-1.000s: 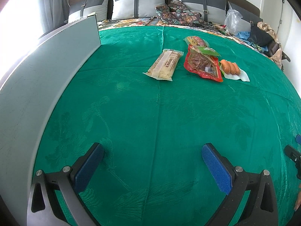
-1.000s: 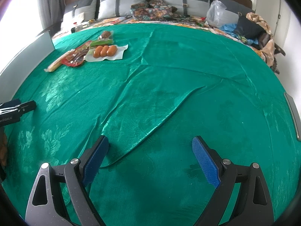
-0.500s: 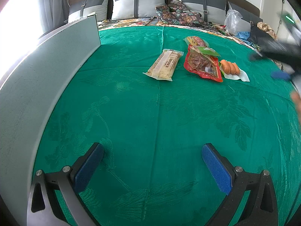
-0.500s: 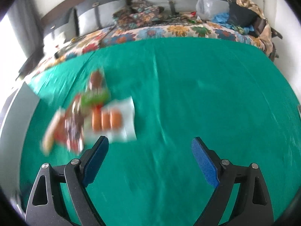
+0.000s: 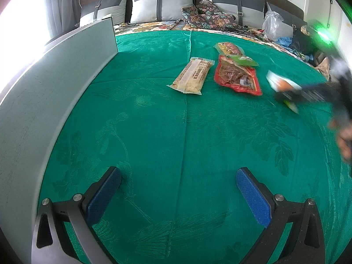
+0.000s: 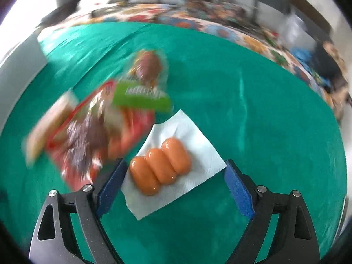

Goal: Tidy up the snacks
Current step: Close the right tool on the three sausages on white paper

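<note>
Green patterned cloth [image 5: 176,132] is spread over a bed backed by grey pillows [image 5: 161,6]. Both grippers' fingers are held wide apart; the right gripper [image 6: 173,180] brackets a white-backed pack of three orange sausages [image 6: 160,168].

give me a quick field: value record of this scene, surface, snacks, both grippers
surface: green patterned cloth
snacks: beige wrapped bar; red meat-snack packet; three orange sausages on white napkin
left gripper: open, empty, above bare cloth
right gripper: open, its fingers either side of the sausages
side: grey board
</note>
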### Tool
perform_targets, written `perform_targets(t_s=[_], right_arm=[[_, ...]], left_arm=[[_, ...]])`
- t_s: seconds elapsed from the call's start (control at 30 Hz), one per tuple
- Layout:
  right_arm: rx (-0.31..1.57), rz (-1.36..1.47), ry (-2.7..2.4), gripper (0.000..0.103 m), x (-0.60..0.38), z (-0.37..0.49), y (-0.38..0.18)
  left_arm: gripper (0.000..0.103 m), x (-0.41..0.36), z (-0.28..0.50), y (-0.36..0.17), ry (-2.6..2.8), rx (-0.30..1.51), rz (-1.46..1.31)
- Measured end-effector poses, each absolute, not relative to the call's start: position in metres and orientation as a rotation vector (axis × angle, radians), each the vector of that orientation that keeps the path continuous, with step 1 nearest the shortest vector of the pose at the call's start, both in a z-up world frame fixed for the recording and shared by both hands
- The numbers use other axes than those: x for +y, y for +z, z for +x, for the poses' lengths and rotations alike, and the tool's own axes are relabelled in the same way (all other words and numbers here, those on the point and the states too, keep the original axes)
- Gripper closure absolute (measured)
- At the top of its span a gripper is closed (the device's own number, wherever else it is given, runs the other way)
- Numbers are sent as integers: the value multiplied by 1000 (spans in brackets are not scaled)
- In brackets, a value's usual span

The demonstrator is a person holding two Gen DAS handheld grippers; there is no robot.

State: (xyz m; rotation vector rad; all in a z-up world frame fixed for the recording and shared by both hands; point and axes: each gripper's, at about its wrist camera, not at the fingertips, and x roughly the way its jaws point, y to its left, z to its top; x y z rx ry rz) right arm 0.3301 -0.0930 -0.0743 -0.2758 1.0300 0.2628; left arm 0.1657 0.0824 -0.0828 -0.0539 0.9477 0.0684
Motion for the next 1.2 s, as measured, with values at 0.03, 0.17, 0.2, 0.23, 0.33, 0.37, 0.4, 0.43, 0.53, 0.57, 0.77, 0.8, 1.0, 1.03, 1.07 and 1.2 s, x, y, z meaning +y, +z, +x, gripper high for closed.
perform_targets(t_s=[0.03, 0.17, 0.2, 0.23, 0.33, 0.37, 0.4, 0.43, 0.53, 0.57, 0.77, 0.8, 1.0, 1.03, 1.07, 1.2], right_arm=[[1041, -300, 289, 14, -101, 321, -73], [978, -238, 279, 12, -150, 287, -43], [961, -135, 261, 12, -165, 284, -32], [962, -51, 240, 12, -176, 283, -26], [1092, 126, 147, 12, -188, 292, -34], [1126, 174, 119, 12, -190, 295, -39], [1160, 251, 85, 12, -191, 297, -47], [1178, 306, 63, 12, -189, 299, -54], [1154, 243, -25, 12, -155, 302, -61], [1139, 173, -38, 12, -140, 305, -64], [1029, -22, -4, 37, -121, 285, -66], [1028, -32, 17, 38, -120, 281, -66], [1001, -104, 164, 38, -148, 234, -69], [990, -114, 179, 38, -153, 228, -70], [980, -121, 192, 38, -156, 222, -72], [962, -121, 214, 38, -167, 209, -75]], left_arm=[[0, 82, 165, -83, 68, 948, -54], [0, 82, 166, -83, 67, 949, -51], [0, 82, 166, -83, 66, 949, -51], [0, 82, 166, -83, 66, 949, -51], [0, 82, 166, -83, 66, 949, -51], [0, 82, 166, -83, 66, 949, -52], [0, 82, 166, -83, 66, 949, -51], [0, 82, 166, -83, 66, 949, -51], [0, 82, 166, -83, 66, 949, -52], [0, 82, 166, -83, 66, 950, -52], [0, 82, 166, -83, 66, 949, -51], [0, 82, 166, -83, 64, 949, -52], [1, 88, 210, -72, -60, 1038, 7], [1, 91, 221, -66, -55, 1025, 16], [1, 93, 236, -58, -50, 1002, 30], [6, 98, 294, -55, -70, 1027, 71]])
